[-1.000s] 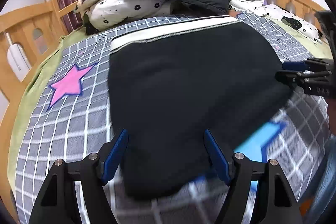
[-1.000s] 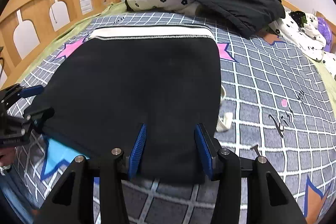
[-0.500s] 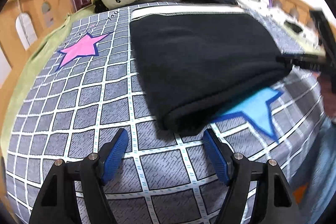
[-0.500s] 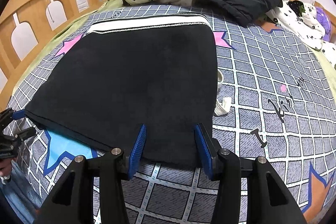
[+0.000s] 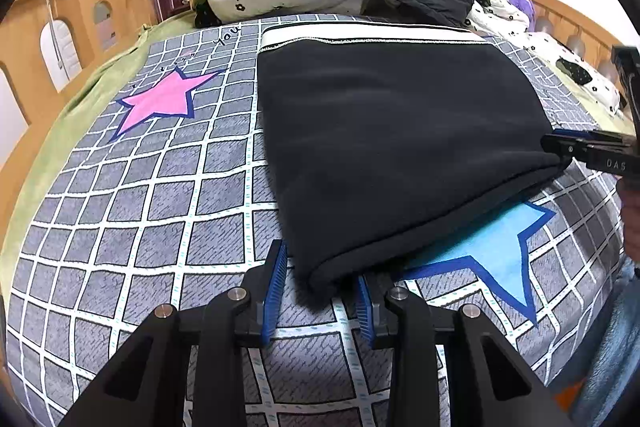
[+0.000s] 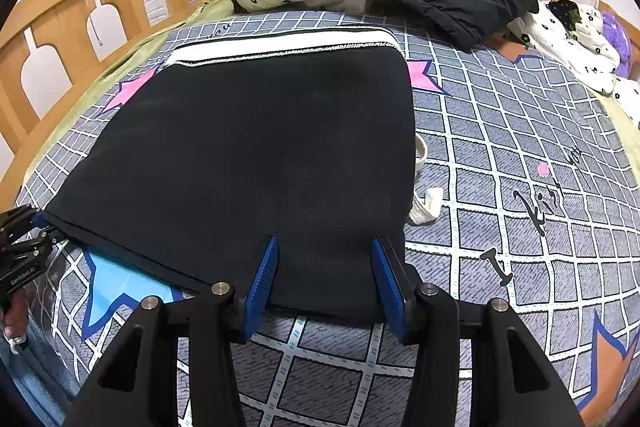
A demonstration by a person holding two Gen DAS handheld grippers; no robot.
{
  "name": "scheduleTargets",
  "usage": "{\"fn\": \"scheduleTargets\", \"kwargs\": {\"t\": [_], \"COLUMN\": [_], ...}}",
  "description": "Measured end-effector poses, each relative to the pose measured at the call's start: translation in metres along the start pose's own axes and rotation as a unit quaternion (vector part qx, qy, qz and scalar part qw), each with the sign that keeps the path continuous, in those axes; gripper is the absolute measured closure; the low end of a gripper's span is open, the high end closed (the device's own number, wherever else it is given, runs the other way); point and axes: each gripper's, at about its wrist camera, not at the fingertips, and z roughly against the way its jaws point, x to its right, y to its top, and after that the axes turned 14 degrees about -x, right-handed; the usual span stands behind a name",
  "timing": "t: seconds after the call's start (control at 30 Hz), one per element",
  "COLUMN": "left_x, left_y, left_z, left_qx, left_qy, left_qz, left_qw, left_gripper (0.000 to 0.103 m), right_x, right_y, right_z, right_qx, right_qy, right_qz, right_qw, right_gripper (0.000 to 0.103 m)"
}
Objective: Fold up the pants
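Both grippers staged at the near fold edge of the black pants.
Your left gripper and right gripper straddle opposite corners, jaws wide, gripping nothing, ready to lift evenly.

the pants cover part of the blue star and hide their own lower layers. the right gripper is cut off by the picture's edge in the left view.
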Motion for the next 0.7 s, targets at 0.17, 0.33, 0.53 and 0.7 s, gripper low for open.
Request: {"fn": "scheduleTargets", "kwargs": {"t": [0.17, 0.33, 0.53, 0.7], "left_x": [-0.003, -0.021, -0.02, -0.005], "left_y": [-0.004, -0.011, 0.012, 0.035], "left_z": [0.009, 0.047, 0.047, 0.025], "left_qx": [-0.019, 0.03, 0.041, 0.012], "left_qy": [-0.026, -0.09, -0.097, -0.082], "left_qz": [-0.006, 0.018, 0.048, 0.055], "left_qw": [0.9995, 0.9954, 0.9933, 0.995], "left_gripper": [0.071, 0.058, 0.052, 0.052], "right_x": [0.0, 0.009, 0.013, -0.01], "right_y": [0.002, 0.003, 0.01, 0.01], "right_z": [0.002, 0.015, 0.019, 0.021], "right_qx": [0.001, 0.027, 0.05, 0.06], "right_qy": [0.001, 0.002, 0.023, 0.052], "right_qz": [0.001, -0.012, -0.031, 0.008], "right_qw": [1.0, 1.0, 0.998, 0.997], "right_gripper": [0.054, 0.054, 0.054, 0.054]}}
